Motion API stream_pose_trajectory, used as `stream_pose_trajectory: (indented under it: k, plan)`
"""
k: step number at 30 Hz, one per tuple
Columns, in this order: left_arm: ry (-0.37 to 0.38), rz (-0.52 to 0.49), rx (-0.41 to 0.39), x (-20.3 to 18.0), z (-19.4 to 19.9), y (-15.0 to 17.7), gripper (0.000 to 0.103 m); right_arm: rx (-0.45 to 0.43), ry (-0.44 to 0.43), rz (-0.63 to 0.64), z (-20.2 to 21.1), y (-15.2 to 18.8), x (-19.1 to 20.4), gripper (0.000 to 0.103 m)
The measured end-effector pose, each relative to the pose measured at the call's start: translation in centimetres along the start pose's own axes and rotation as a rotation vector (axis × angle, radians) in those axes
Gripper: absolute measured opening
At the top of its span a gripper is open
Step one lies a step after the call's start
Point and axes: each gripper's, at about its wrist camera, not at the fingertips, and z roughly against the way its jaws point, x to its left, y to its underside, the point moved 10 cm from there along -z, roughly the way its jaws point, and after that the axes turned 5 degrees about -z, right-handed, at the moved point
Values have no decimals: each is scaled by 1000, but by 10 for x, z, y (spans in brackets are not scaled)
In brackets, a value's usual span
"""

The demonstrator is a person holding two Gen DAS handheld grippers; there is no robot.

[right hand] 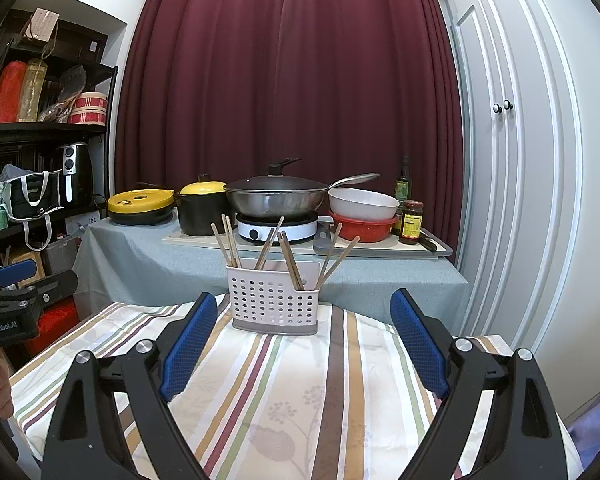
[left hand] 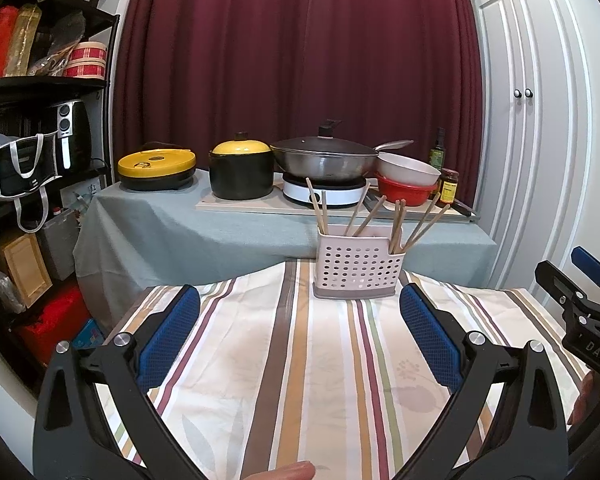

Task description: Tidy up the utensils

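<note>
Both grippers are spread wide with nothing in them, left gripper (left hand: pixel 300 332) and right gripper (right hand: pixel 302 340), hanging over my striped tablecloth (right hand: pixel 284 400). Past the fingertips, the perforated utensil holder (right hand: pixel 273 304) stands upright near the cloth's far edge, with wooden chopsticks (right hand: pixel 288 258) leaning out in every direction. Behind that I can see a covered table with a lidded wok (right hand: pixel 276 196), a yellow-lidded pot (right hand: pixel 202 204) and stacked bowls (right hand: pixel 362 210).

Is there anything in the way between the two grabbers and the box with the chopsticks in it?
Nothing visible. Only bare striped tablecloth lies between the open left gripper, the open right gripper and the perforated holder. The chopsticks already stand inside it.
</note>
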Motion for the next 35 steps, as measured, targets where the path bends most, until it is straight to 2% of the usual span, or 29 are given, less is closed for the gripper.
stream_pose_trajectory:
  k: [23,29,31,35]
  plan:
    - [60,-20,-25,-10,6,-2,99,4,-1,2,2,1,4,86]
    - [43,-28,-13,-8,-1,1,99,5,0,2,1,3,3,86]
    - [36,-29,3,-5,-8,5,99,13,4,-1,-1,7,2,86]
    - [51,-11,100,0,-38,27,99,39,20,-11,-11,19,-8,86]
